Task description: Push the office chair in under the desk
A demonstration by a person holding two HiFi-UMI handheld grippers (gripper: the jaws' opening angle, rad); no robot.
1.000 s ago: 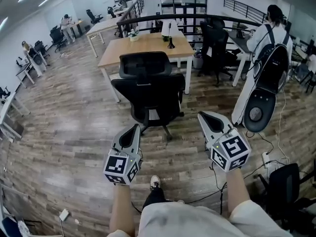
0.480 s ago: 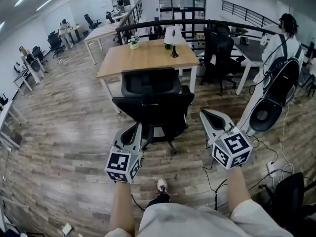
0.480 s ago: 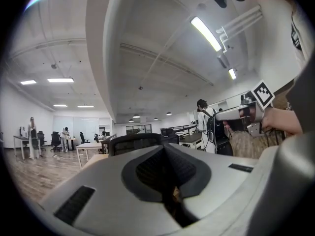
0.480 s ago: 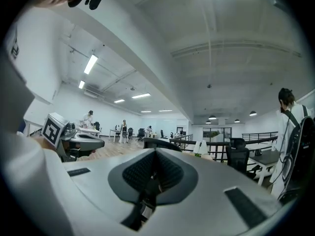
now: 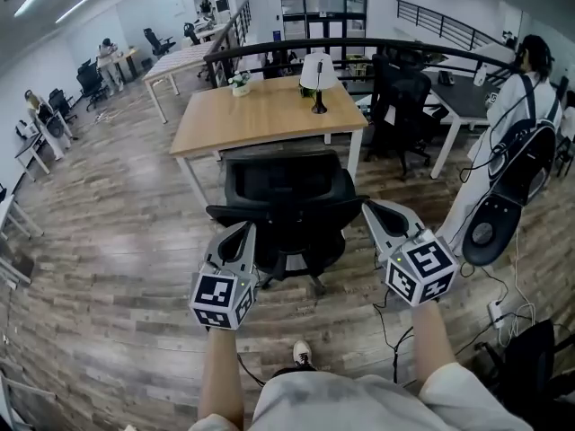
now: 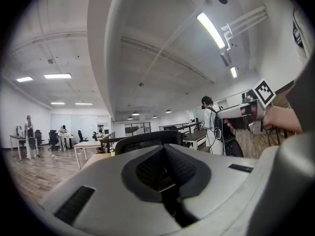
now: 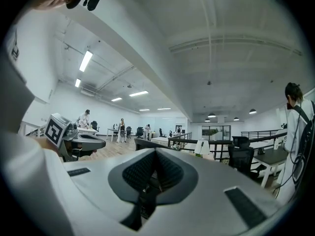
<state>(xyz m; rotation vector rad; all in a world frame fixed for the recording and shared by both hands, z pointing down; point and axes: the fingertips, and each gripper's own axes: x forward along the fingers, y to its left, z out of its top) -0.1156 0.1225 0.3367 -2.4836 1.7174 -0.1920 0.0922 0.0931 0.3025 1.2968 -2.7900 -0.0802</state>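
The office chair (image 5: 286,196) is not yet tucked under the tabletop (image 5: 269,113), being flanked by the clenched, empty left gripper (image 5: 243,233) and right gripper (image 5: 374,210)

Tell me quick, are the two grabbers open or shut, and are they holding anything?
Grey left gripper: shut, holding nothing.
Grey right gripper: shut, holding nothing.

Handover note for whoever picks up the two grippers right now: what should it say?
Left gripper: shut, empty, beside the left of the office chair back.
Right gripper: shut, empty, beside its right.
Whether either touches the chair can't be told.
Chair: at the near edge of the wooden desk, back toward you, not yet tucked under.
Left to do: push the chair in under the desk.
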